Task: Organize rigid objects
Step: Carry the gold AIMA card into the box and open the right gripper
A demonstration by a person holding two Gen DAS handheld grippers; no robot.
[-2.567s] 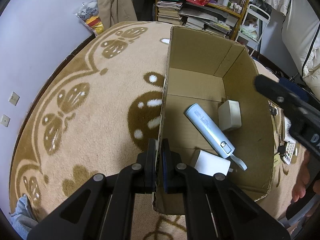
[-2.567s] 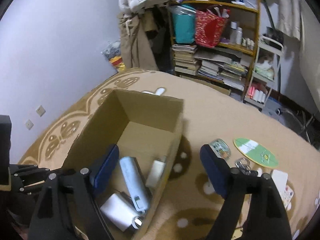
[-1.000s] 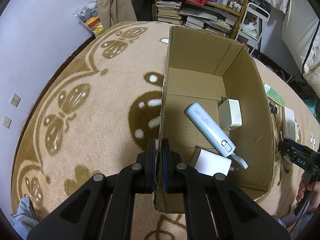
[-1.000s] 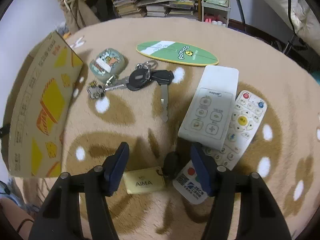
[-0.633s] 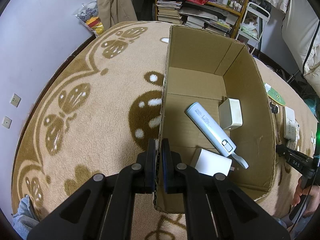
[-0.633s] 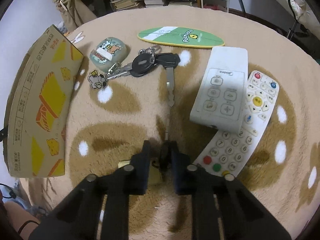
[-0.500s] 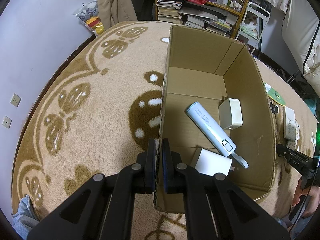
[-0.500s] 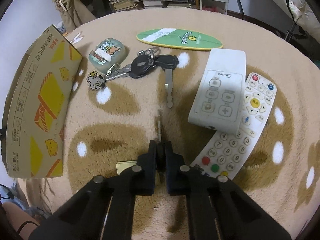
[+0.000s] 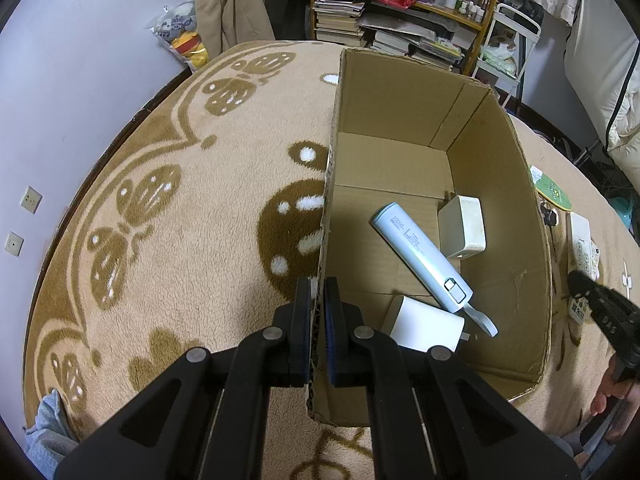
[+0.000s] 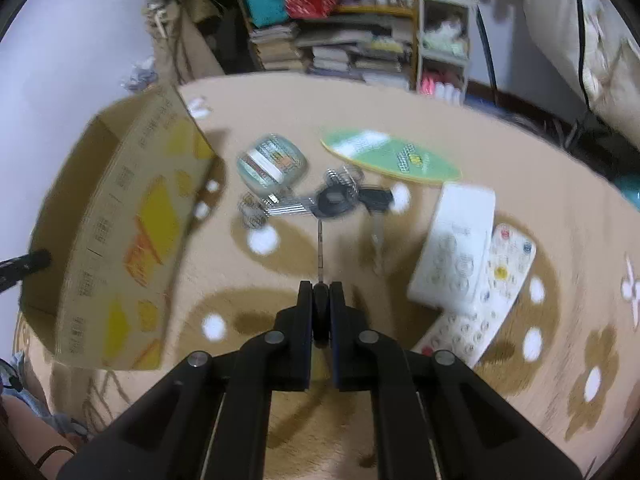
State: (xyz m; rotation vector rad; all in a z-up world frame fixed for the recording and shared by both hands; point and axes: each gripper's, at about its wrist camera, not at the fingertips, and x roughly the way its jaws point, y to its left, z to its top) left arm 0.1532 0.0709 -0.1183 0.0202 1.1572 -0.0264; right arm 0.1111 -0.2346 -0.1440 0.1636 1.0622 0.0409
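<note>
My left gripper [image 9: 318, 292] is shut on the near left wall of the open cardboard box [image 9: 516, 160]. Inside lie a light blue power bank [image 9: 420, 254], a white charger block [image 9: 464, 228] and a white adapter [image 9: 426, 328]. My right gripper [image 10: 321, 296] is shut on a key's black head, its thin blade [image 10: 319, 246] pointing forward, lifted above the carpet. It also shows at the right edge of the left wrist view [image 9: 600, 312]. On the carpet lie a key bunch [image 10: 340, 200], a green earbud case [image 10: 272, 164], a white remote [image 10: 456, 248] and a second remote [image 10: 492, 292].
A green oval card [image 10: 392, 156] lies beyond the keys. The box's printed outer side [image 10: 132, 240] stands left of the right gripper. Bookshelves [image 9: 400, 12] and a white cart [image 10: 444, 36] line the far wall. A person's hand [image 9: 608, 392] is at the lower right.
My right gripper left the box, dropped to the carpet, closed on a key beside a gold tag, and has now lifted it. The left gripper has stayed clamped on the box wall.
</note>
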